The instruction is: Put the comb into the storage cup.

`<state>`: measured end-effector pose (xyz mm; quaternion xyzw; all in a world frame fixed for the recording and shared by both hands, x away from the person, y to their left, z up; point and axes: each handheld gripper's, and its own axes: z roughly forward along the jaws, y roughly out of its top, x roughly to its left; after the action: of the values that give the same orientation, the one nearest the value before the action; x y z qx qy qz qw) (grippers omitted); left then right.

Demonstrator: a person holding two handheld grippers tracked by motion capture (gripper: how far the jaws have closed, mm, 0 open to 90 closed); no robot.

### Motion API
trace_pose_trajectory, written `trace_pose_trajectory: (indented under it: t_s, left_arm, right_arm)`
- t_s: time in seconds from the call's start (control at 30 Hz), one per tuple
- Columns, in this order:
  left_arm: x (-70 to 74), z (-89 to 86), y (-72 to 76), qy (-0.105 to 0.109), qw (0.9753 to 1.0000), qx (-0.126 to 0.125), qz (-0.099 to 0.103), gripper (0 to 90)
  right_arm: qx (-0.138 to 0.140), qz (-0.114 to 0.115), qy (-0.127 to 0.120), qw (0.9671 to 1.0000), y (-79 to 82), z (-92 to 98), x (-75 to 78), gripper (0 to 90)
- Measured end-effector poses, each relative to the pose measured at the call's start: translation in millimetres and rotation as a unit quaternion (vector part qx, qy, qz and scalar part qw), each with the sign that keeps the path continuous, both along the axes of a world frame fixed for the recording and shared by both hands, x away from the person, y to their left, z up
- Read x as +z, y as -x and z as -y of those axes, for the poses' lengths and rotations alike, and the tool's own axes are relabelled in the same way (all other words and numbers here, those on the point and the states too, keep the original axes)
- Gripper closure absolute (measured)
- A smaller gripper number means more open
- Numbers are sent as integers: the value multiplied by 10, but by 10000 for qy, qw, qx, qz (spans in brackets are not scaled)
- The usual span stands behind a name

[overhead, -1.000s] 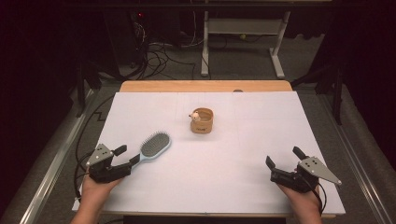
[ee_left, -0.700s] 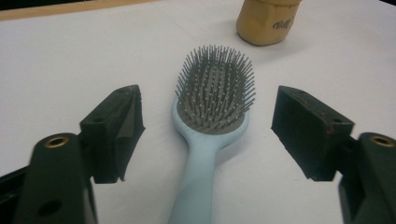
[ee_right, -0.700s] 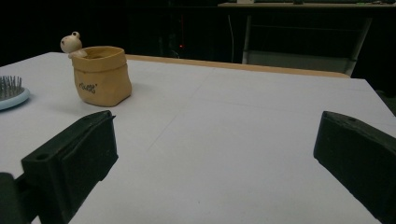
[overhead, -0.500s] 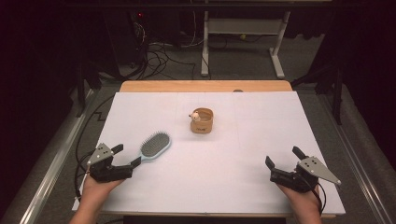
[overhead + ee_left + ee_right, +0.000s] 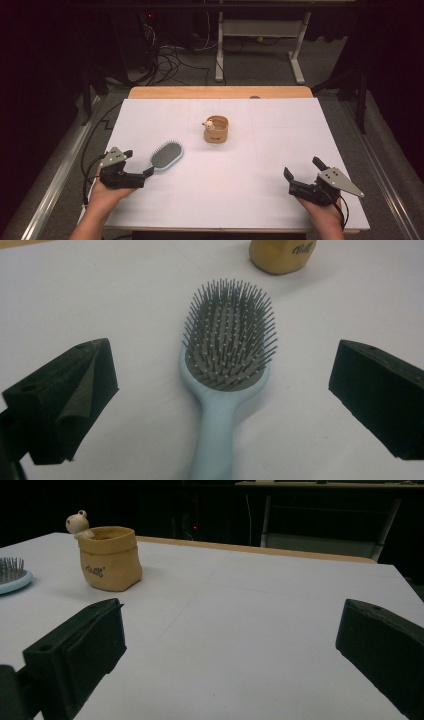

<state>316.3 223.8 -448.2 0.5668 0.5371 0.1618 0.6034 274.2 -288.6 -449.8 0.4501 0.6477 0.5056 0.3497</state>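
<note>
Two hand-held grippers sitting low over white worktop [image 5: 260,150], both spread wide, neither grasping anything. Light blue hairbrush [image 5: 165,156] lying bristles up, well off to side of tan pouch-shaped pot [image 5: 216,130], on left hand-held gripper's side. Left hand-held gripper [image 5: 136,166] pointing along brush handle, handle lying between its jaws, untouched by either jaw as far as I can tell. Right hand-held gripper [image 5: 303,173] resting well away from pot, nearer worktop's front edge. Little figure [image 5: 77,522] peeking over pot rim.
</note>
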Motion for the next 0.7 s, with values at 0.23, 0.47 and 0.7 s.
trace_pose_trajectory:
  t_s: [0.23,0.47,0.7]
  left_arm:
    - [47,67,-157,-226,9995,-52,-224,6]
    - [131,166,-245,-385,9986,-187,-323,7]
    - [165,253,-334,-487,9969,-279,-545,6]
  right_arm:
    - [28,3,34,10000,9,-14,-2,1]
    - [46,-3,28,10000,7,-12,-4,1]
    - [46,-3,14,10000,7,-10,-3,1]
